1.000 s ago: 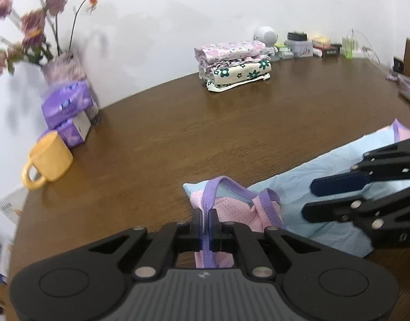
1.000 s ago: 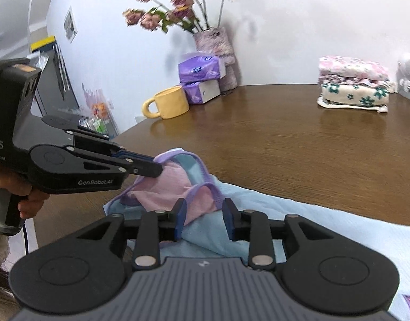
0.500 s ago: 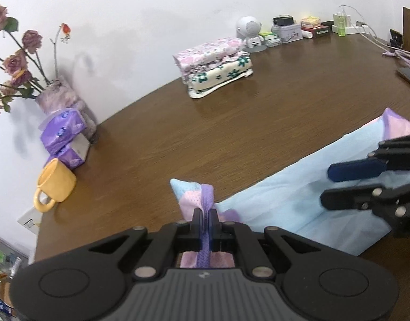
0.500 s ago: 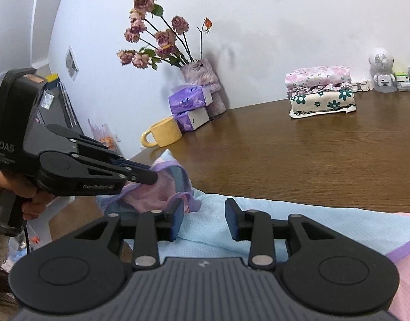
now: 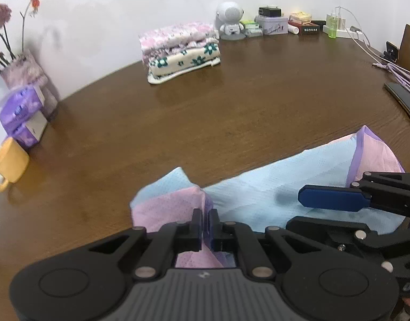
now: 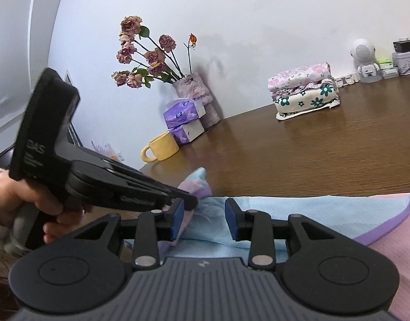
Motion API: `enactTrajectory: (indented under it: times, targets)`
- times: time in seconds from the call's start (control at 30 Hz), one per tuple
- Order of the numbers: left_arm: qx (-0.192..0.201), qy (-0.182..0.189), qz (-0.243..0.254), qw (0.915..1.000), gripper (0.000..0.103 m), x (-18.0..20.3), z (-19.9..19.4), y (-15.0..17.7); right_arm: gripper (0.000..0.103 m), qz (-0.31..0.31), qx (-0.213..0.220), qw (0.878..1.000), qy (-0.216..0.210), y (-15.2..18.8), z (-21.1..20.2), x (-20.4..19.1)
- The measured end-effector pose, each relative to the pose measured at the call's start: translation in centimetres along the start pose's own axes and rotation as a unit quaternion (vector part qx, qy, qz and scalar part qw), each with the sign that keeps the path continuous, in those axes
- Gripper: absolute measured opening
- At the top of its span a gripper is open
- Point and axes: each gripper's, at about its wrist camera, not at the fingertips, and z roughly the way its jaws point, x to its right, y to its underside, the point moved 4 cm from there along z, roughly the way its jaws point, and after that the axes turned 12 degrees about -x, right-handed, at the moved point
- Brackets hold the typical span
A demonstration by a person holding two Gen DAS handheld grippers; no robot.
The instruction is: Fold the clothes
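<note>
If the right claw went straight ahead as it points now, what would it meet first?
Probably the blue garment lying just past the open right claw; beyond that, bare table. Depth is uncertain.

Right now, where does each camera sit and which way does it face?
Left wrist: behind the left claw, shut on the garment, facing the wall across the table; right claw at its right.
Right wrist: behind the open right claw, facing the vase corner; left claw and hand show.
Shared: folded stack, yellow mug, garment.
</note>
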Motion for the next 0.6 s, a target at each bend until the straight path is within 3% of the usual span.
enactTrajectory:
  times: [0.1, 0.13, 0.2, 0.33, 0.43, 0.6]
  targets:
    - [0.003, 0.022, -0.002, 0.9997, 0.013, 0.3, 0.2, 0.3, 0.034, 0.004, -0.003, 1.000, 0.007, 0.1, 0.1, 0.1]
    - [0.006, 0.030, -0.003, 0.9995, 0.019, 0.4, 0.1, 0.4, 0.034, 0.005, -0.004, 1.000, 0.010, 0.1, 0.1, 0.2]
    - [0.022, 0.056, -0.006, 0.9981, 0.031, 0.5, -0.8, 0.9, 0.034, 0.012, -0.006, 1.000, 0.017, 0.1, 0.2, 0.4]
    - [0.067, 0.090, -0.007, 0.9937, 0.038, 0.0, -3.8, 2.8, 0.034, 0.028, -0.009, 0.999, 0.029, 0.1, 0.1, 0.9]
    - [0.096, 0.087, -0.016, 0.9915, 0.043, -1.6, -5.4, 4.8, 0.036, 0.036, -0.015, 0.999, 0.036, 0.1, 0.4, 0.7]
    - [0.093, 0.083, -0.033, 0.9917, 0.043, -4.7, -4.6, 8.3, 0.039, 0.040, -0.036, 0.998, 0.039, -0.3, 1.9, -0.5]
